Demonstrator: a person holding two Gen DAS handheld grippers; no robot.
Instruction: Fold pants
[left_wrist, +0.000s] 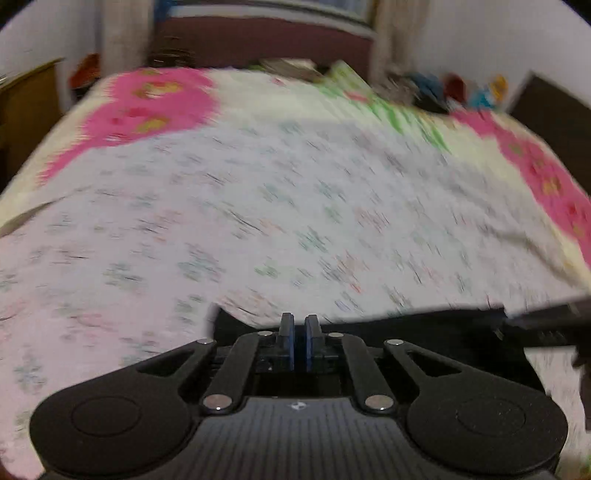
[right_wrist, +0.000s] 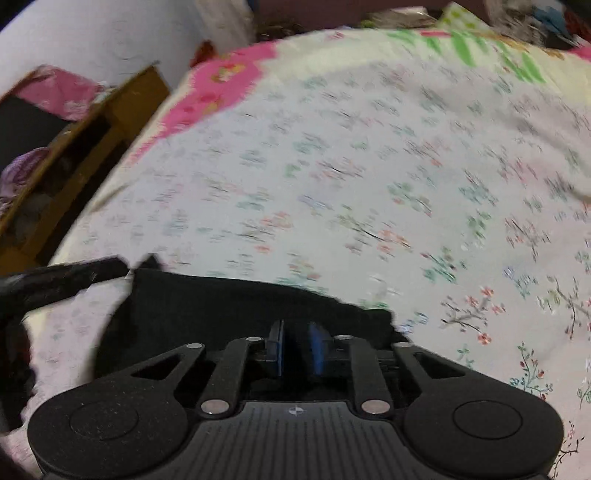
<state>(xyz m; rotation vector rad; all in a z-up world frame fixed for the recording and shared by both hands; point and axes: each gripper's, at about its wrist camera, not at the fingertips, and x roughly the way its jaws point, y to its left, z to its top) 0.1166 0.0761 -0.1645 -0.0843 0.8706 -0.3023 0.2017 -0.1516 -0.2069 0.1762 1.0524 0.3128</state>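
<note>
Pants (right_wrist: 236, 306) of black cloth lie at the near edge of a bed, stretched as a dark band just beyond both grippers. In the right wrist view the band runs from the left part of the frame to just right of the fingers; in the left wrist view the pants (left_wrist: 406, 325) reach from the fingers toward the right edge of the frame.

Beneath them a pale sheet with small floral sprigs (right_wrist: 369, 184) covers most of the bed. Under that sheet lies a cream bedspread with large pink flowers and green leaves (left_wrist: 147, 99), showing at the far side and the corners. Both views are smeared by motion blur, so the fine print is hard to read.

At the far end stands a dark reddish headboard (left_wrist: 258, 40), with a jumble of coloured objects (left_wrist: 454, 88) beside it, too blurred to name. A wooden cabinet (right_wrist: 85, 147) stands just beside the bed, with pink cloth on top of it.

The left gripper (left_wrist: 295, 339) has its blue-padded fingers drawn nearly together, with black fabric at the tips; a narrow slit remains between the pads. The right gripper (right_wrist: 297, 347) points into the black cloth with its jaws closed on it, the pants bunched around the fingertips.
</note>
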